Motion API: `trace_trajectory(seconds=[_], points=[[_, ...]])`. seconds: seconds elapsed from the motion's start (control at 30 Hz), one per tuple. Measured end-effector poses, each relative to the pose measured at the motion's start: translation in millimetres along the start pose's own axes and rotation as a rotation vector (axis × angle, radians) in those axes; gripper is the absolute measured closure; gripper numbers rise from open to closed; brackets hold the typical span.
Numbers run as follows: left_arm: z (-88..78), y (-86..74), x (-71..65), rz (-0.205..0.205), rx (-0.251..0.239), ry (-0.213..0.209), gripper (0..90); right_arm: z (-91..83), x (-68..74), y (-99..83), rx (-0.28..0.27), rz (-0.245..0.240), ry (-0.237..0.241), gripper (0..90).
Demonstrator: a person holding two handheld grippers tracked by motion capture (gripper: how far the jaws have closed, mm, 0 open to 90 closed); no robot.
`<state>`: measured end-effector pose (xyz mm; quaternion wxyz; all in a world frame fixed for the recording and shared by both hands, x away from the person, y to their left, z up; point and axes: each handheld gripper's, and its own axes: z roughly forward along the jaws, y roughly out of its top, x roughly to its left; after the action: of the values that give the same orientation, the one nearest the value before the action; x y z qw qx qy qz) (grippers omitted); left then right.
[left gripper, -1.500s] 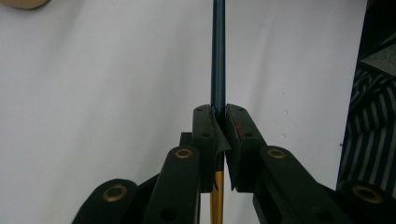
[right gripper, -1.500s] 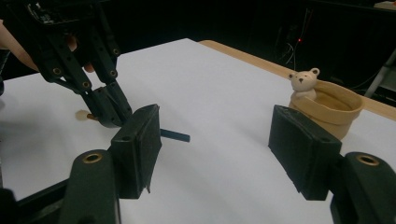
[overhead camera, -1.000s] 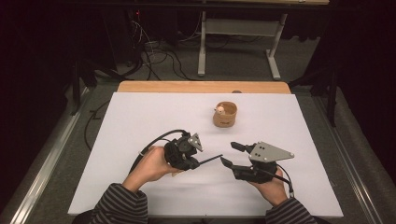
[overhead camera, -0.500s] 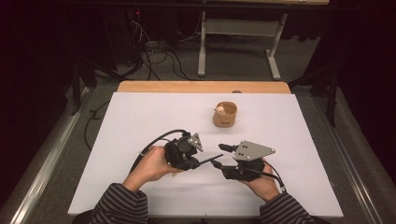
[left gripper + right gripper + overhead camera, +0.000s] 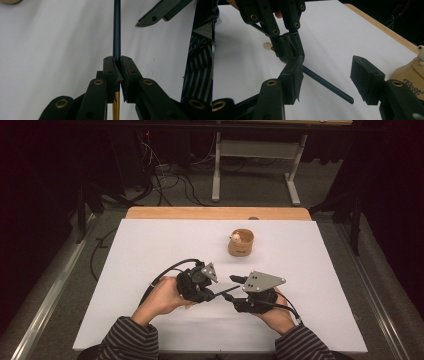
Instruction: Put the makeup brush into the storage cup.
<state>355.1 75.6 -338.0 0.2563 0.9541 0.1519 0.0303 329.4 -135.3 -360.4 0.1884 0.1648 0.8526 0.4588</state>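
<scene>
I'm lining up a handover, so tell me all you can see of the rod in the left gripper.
The rod is thin, straight and dark teal, with a yellow-gold section behind the clamp. The left gripper has its jaws shut on it, near that colour change. It sticks out over the white table, its blunt free end between the right gripper's open jaws, which aren't touching it.

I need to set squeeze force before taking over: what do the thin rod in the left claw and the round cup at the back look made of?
The rod looks like a hard, smooth, matte dark-blue shaft, plastic or painted wood, with a glossy yellow-gold section behind the left claw. The cup looks like tan wood or cardboard with printed lettering; I can't tell which.
</scene>
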Motion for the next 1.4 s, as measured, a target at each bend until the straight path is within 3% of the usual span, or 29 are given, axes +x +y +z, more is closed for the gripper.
trace_trajectory(seconds=[0.2, 0.67, 1.4], points=[[1.2, 1.0, 0.7, 0.003, 0.005, 0.007, 82.9, 2.7, -0.1, 1.0, 0.018, -0.032, -0.029, 43.3], [2.6, 2.5, -0.5, -0.004, 0.002, 0.017, 82.9, 6.3, 6.5, 0.6, 0.031, -0.087, -0.037, 44.2], [-3.3, 1.1, 2.4, -0.015, -0.025, 0.016, 82.9, 11.3, 6.9, -1.3, 0.061, -0.106, -0.042, 44.2]])
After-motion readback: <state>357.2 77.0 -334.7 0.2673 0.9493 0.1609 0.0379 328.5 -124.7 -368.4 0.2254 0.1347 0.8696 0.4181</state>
